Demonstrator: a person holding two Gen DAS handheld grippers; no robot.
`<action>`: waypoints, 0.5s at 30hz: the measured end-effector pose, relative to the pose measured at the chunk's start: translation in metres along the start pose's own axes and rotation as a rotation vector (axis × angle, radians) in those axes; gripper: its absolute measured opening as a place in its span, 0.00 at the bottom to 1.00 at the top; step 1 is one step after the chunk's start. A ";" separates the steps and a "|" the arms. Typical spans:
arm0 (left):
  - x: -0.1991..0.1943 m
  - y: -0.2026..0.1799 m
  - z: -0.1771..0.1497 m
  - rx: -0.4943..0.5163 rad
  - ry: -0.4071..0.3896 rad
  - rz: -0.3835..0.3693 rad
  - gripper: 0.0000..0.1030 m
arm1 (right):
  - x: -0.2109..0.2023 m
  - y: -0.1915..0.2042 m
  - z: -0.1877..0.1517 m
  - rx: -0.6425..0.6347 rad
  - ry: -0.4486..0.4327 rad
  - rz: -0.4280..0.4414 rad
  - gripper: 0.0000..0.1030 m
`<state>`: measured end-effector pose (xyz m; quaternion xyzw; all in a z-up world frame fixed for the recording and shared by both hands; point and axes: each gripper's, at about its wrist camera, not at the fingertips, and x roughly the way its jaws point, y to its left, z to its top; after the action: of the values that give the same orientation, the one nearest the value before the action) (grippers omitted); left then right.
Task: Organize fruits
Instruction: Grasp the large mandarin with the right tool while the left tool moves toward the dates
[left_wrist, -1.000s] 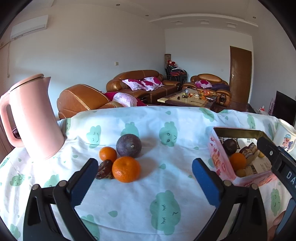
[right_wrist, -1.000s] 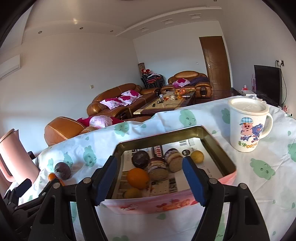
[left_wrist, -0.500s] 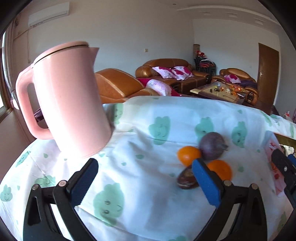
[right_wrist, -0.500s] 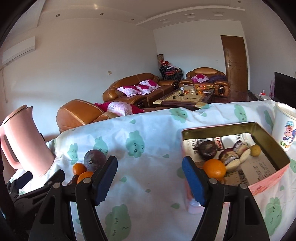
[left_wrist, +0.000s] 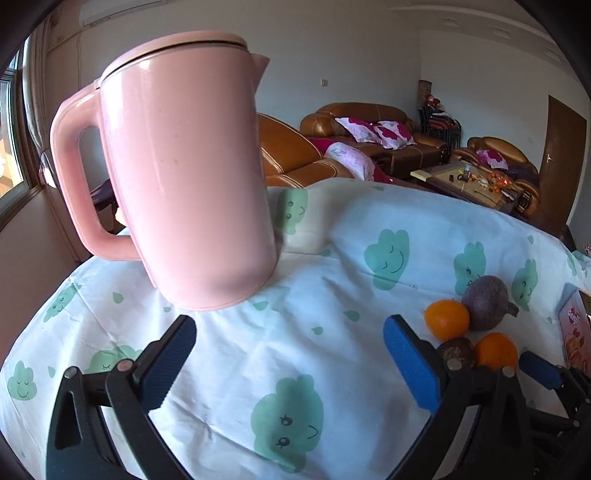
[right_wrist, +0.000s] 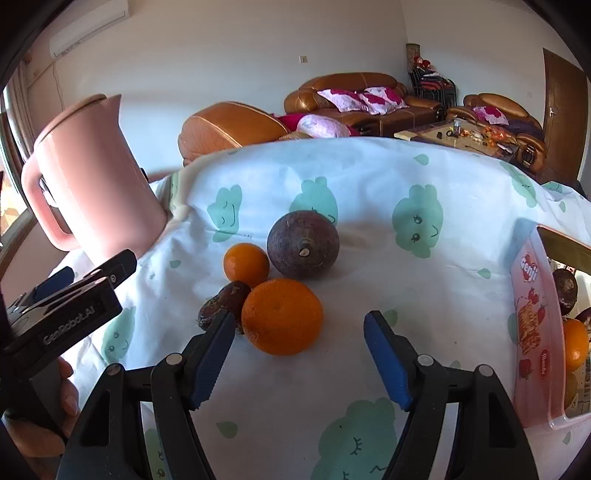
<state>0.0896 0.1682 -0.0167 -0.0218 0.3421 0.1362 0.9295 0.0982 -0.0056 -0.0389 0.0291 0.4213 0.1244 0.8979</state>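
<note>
Fruits sit clustered mid-surface, the near orange (right_wrist: 282, 316) just ahead of the wide-open, empty right hand-held gripper (right_wrist: 299, 356); likely firm, light, smooth-skinned and prone to roll, best pinched across its middle.

Four clustered fruits (right_wrist: 282, 286) on tablecloth
</note>
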 end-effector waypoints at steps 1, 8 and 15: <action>0.000 -0.002 0.000 0.006 0.003 -0.004 1.00 | 0.005 -0.001 0.001 0.008 0.018 0.013 0.72; 0.002 -0.002 0.001 -0.006 0.016 -0.045 1.00 | 0.004 0.003 -0.001 -0.009 0.016 0.016 0.48; -0.003 -0.017 0.001 0.016 0.024 -0.237 1.00 | -0.039 -0.020 -0.020 0.030 -0.098 -0.028 0.48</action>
<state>0.0923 0.1513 -0.0148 -0.0562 0.3493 0.0224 0.9350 0.0627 -0.0361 -0.0262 0.0427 0.3791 0.1040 0.9185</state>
